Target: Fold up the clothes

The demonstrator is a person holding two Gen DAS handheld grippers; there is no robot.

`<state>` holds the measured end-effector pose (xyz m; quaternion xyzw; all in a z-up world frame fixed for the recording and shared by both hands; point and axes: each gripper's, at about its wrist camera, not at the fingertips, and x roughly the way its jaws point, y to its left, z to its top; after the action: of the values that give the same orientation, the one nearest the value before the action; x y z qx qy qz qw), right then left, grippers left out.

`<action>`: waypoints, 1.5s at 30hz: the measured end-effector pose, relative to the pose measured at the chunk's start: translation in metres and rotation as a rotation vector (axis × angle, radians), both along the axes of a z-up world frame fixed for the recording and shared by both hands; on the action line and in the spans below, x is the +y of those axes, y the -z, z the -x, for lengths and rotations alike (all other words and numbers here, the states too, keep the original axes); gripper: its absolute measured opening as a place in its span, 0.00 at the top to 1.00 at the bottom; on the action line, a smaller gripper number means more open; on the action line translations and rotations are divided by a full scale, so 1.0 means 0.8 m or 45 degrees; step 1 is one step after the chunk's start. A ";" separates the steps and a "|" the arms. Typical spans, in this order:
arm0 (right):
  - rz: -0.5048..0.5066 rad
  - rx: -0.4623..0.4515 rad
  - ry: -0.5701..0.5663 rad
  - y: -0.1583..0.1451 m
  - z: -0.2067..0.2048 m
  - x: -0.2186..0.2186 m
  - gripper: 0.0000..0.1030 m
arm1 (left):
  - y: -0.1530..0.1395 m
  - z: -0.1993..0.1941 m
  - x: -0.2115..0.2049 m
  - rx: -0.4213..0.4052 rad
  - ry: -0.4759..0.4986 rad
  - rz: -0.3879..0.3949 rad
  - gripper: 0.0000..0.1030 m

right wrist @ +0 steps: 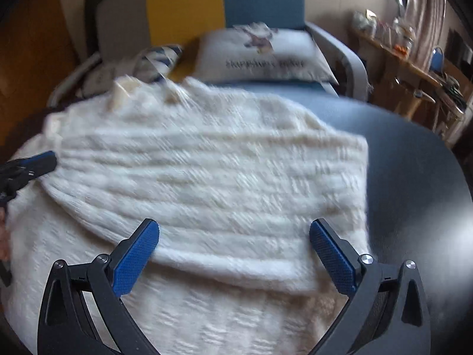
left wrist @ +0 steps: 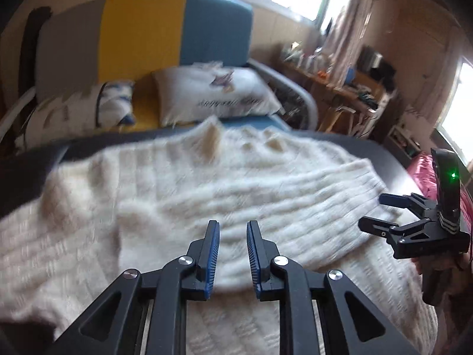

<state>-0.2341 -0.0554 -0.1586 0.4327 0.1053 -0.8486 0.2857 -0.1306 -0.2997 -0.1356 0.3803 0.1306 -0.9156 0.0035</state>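
Observation:
A cream white knitted sweater [left wrist: 207,183] lies spread on a dark round table [right wrist: 414,177], with one part folded over across its middle [right wrist: 221,177]. My left gripper [left wrist: 233,230] hovers low over the sweater's near half. Its blue-padded fingers stand a narrow gap apart with nothing between them. My right gripper [right wrist: 233,232] is wide open above the folded part's near edge and holds nothing. In the left wrist view the right gripper [left wrist: 372,210] sits at the sweater's right edge. One left finger [right wrist: 44,159] shows at the sweater's left side in the right wrist view.
Behind the table stands a seat with grey, yellow and blue panels [left wrist: 142,29] and a white printed pillow [left wrist: 212,94]. A cluttered wooden shelf [left wrist: 334,85] runs along the right wall under a window. Pink fabric [left wrist: 425,174] lies at the far right.

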 end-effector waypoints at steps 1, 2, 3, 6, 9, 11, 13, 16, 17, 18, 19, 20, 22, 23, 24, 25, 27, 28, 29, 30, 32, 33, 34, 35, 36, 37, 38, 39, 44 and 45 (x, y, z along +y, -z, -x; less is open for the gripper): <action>0.031 0.012 -0.013 -0.006 0.000 -0.002 0.00 | -0.001 0.010 0.002 -0.005 0.014 -0.016 0.82; 0.046 0.015 -0.019 -0.008 0.003 -0.006 0.00 | -0.002 0.020 0.004 -0.012 0.027 -0.031 0.82; 0.049 0.014 -0.021 -0.008 0.009 -0.011 0.00 | 0.003 0.032 0.007 -0.047 0.027 -0.031 0.82; 0.043 0.012 -0.014 -0.006 0.020 -0.019 0.00 | 0.022 0.070 0.016 -0.170 0.019 -0.018 0.82; 0.018 0.013 0.006 -0.004 0.026 -0.020 0.00 | 0.026 0.084 0.014 -0.176 -0.025 -0.039 0.82; 0.001 0.013 0.019 -0.002 0.029 -0.020 0.00 | 0.018 0.075 0.011 -0.134 -0.044 -0.081 0.82; -0.015 0.013 0.033 0.000 0.033 -0.020 0.00 | 0.008 0.062 0.006 -0.081 -0.053 -0.116 0.82; -0.040 0.014 0.052 0.002 0.038 -0.020 0.00 | -0.004 0.021 -0.011 -0.036 -0.120 -0.096 0.82; -0.038 0.017 0.050 0.001 0.034 -0.019 0.00 | -0.005 0.006 -0.022 -0.036 -0.158 -0.115 0.82; -0.021 0.026 0.035 -0.002 0.023 -0.014 0.00 | -0.005 -0.010 -0.034 -0.036 -0.200 -0.140 0.82; -0.008 0.038 0.022 -0.006 0.010 -0.011 0.00 | -0.004 -0.023 -0.044 -0.042 -0.232 -0.170 0.82; -0.002 0.049 0.015 -0.008 -0.001 -0.008 0.00 | -0.002 -0.039 -0.053 -0.047 -0.260 -0.206 0.82; 0.013 0.045 0.007 -0.008 -0.018 -0.005 0.00 | 0.007 -0.073 -0.069 -0.046 -0.321 -0.276 0.82; 0.026 0.033 0.003 -0.008 -0.026 -0.004 0.00 | 0.010 -0.076 -0.072 -0.045 -0.334 -0.306 0.81; 0.037 0.020 0.005 -0.007 -0.033 -0.003 0.00 | 0.014 -0.076 -0.074 -0.045 -0.342 -0.336 0.80; 0.040 0.007 0.014 -0.005 -0.041 -0.003 0.00 | 0.017 -0.076 -0.076 -0.044 -0.350 -0.365 0.79; 0.039 -0.015 0.031 0.000 -0.055 -0.002 0.00 | 0.024 -0.076 -0.079 -0.042 -0.366 -0.424 0.78; 0.027 -0.017 0.037 0.005 -0.061 -0.001 0.00 | 0.028 -0.075 -0.081 -0.041 -0.374 -0.454 0.78; 0.016 -0.020 0.043 0.009 -0.066 -0.001 0.00 | 0.031 -0.075 -0.083 -0.041 -0.382 -0.483 0.77; 0.005 -0.022 0.049 0.014 -0.071 -0.001 0.00 | 0.035 -0.075 -0.085 -0.040 -0.390 -0.513 0.76; -0.012 -0.025 0.063 0.020 -0.078 0.001 0.00 | 0.042 -0.075 -0.089 -0.038 -0.406 -0.572 0.75; -0.005 -0.026 0.067 0.020 -0.078 0.003 0.00 | 0.045 -0.075 -0.091 -0.037 -0.414 -0.601 0.75; 0.007 -0.027 0.071 0.019 -0.078 0.004 0.00 | 0.049 -0.075 -0.093 -0.037 -0.422 -0.631 0.75; 0.011 -0.031 0.077 0.019 -0.077 0.006 0.00 | 0.052 -0.074 -0.095 -0.036 -0.430 -0.660 0.74; 0.013 -0.035 0.081 0.021 -0.077 0.008 0.00 | 0.056 -0.074 -0.097 -0.035 -0.438 -0.690 0.74; 0.018 -0.039 0.085 0.022 -0.077 0.009 0.00 | 0.059 -0.074 -0.099 -0.034 -0.446 -0.719 0.74; 0.026 -0.040 0.087 0.023 -0.078 0.011 0.00 | 0.062 -0.074 -0.101 -0.033 -0.454 -0.749 0.74; 0.037 -0.037 0.088 0.022 -0.079 0.013 0.00 | 0.062 -0.071 -0.099 -0.032 -0.455 -0.735 0.76; 0.123 0.000 0.175 0.008 -0.080 0.042 0.00 | 0.024 -0.071 -0.072 0.070 -0.420 -0.537 0.89; 0.134 -0.003 0.202 0.008 -0.080 0.051 0.00 | 0.018 -0.071 -0.066 0.063 -0.419 -0.451 0.89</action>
<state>-0.1704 -0.0149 -0.1651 0.4251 0.0255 -0.8724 0.2401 -0.0736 -0.3527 -0.1499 0.3259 0.3493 -0.8746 0.0826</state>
